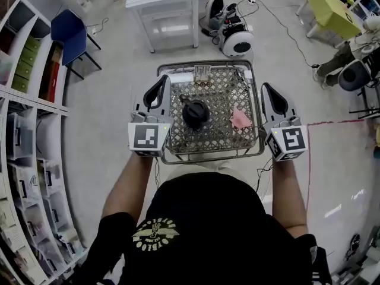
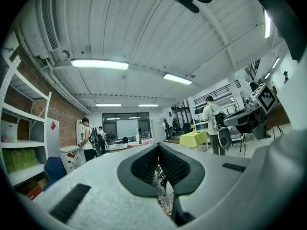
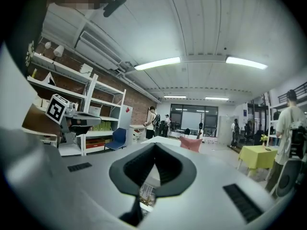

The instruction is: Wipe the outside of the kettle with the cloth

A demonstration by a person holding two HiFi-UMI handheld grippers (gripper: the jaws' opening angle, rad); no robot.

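My left gripper (image 2: 159,152) and right gripper (image 3: 154,152) are matt grey plastic with ribbed black pads. Between them, the kettle (image 1: 195,113) looks dark and faintly glossy. Nearer my right gripper, the pink cloth (image 1: 240,119) is soft and crumpled. The tabletop (image 1: 222,97) is open woven lattice, rimmed in shiny metal.

Things: 1 kettle (image 1: 195,113) and 1 cloth (image 1: 240,119).
Kettle look: black and round, with a round lid on top. A short black part sticks out at its far left side.
Kettle pose: standing up, seen from above.
Kettle place: near the middle of the woven table top (image 1: 219,91), a bit to the left.
Cloth look: pink and soft.
Cloth pose: crumpled in a little heap, not spread flat.
Cloth place: on the same top, to the right of the kettle, near it but not touching it.
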